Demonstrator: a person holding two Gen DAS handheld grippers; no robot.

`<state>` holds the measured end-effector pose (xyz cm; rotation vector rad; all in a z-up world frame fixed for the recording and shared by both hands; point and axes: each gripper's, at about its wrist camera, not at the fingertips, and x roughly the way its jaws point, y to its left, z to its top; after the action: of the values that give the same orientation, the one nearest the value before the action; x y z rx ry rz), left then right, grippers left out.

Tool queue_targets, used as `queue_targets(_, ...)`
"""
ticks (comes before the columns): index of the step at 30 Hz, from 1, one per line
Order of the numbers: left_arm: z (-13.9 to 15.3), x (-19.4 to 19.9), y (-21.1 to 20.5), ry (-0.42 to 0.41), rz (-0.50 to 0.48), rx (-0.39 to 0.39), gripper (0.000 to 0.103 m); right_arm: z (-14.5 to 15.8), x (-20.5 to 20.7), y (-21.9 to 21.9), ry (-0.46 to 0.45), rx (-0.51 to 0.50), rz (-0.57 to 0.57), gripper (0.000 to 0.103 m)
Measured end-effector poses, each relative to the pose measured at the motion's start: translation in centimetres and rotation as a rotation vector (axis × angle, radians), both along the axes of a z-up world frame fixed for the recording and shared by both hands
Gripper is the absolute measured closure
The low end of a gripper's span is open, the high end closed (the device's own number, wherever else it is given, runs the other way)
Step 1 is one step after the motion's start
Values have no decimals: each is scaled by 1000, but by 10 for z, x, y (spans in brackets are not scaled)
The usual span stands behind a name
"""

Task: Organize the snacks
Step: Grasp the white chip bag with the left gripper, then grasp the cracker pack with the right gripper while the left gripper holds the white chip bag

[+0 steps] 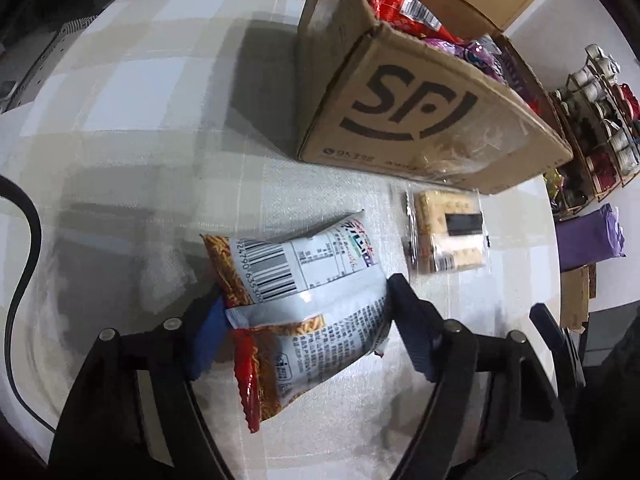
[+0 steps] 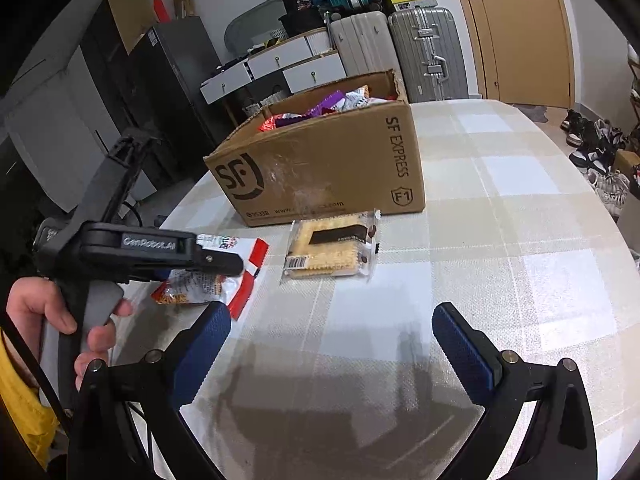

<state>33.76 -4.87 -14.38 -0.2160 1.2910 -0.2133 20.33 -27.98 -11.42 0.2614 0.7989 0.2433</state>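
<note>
The snack bag [image 1: 308, 304], white with red ends and a barcode, is clamped between the fingers of the left hand-held gripper [image 1: 304, 312], just over the checked surface [image 1: 160, 120]. Beside it lies a clear cracker packet [image 1: 446, 232], right in front of the cardboard box [image 1: 420, 120] full of snacks. The right hand-held gripper [image 2: 330, 328] hangs above the surface with its jaws spread wide, holding nothing.

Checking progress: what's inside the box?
The box holds red and purple snack packs heaped near the rim. Anything beneath them, and the bottom, is covered.
</note>
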Motion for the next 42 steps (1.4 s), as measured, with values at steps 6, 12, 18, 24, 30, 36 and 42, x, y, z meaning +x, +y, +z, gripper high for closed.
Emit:
queue_targets(6,2,-11,11,-9,-16,-21,43,-3,1,-3,16,0,-12,1)
queue_targets(12,4,-25,16,-23,-16,-36,47,-10,2,-6,52,-1,-22,1)
queue_targets(18,7,-51,17,-51,-27,-50,47,-16,1,-10,80,-1,-30,1)
queue_targets(24,4,-62,25,-88,-7,-88,47,-14,7,-2,88,-41,-34,1)
queue_targets(30,-4,-78,23,-115,3,-112,47,-4,45,31,94,-212,15,1)
queue_targets(36,-4,-91,24,-124,-26,-101,47,-10,89,63,170,-377,24,1)
queue_targets(42,-5,-92,27,-108,-34,-149,47,-20,115,77,207,-428,-4,0)
